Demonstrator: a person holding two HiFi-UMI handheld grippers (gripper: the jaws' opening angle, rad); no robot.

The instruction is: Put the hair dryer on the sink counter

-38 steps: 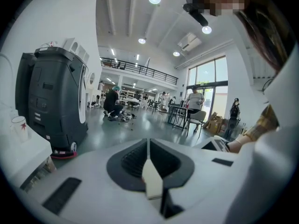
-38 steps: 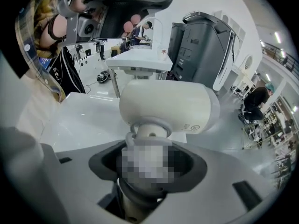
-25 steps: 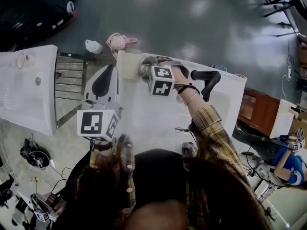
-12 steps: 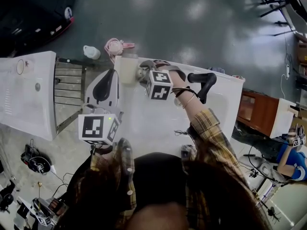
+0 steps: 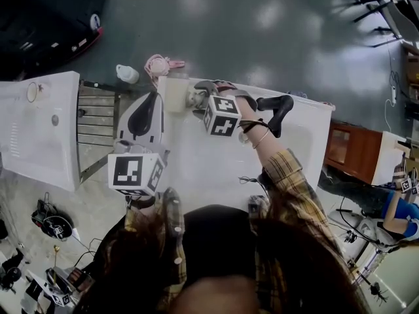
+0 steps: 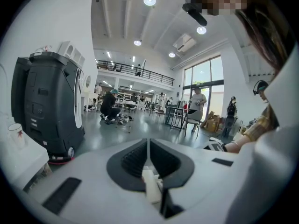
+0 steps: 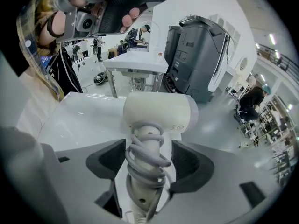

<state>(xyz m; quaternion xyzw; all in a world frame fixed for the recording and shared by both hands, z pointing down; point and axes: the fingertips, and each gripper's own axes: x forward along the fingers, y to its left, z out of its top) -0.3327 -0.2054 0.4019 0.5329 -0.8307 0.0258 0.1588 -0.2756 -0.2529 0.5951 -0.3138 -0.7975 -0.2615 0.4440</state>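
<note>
We look down on a broad white sink counter (image 5: 196,165) standing on a glossy grey floor (image 5: 262,31) in a big, bright hall. At the counter's far left corner lies the white hair dryer with its grey cord wound round the handle (image 7: 156,111), close to the far edge. The right gripper (image 7: 148,160) sits right over it: its jaws have just been opening and now stand spread, the corded handle between them, pads clear of it on both sides. The left gripper (image 6: 148,155) hangs off the counter's left edge, its dark pads pressed together.

Along the far edge, towards the right corner, we see a black bent fitting (image 5: 278,110). The middle of the counter and its near edge are bare white. Left of the counter there is a grey slatted rack (image 5: 95,113), then a second white unit (image 5: 39,129). A brown wooden cabinet (image 5: 353,152) stands off the right edge. Beyond the far edge the floor runs open, with a pink coiled thing (image 5: 157,63) just past the corner and a tall dark grey machine (image 6: 46,106) further out.
</note>
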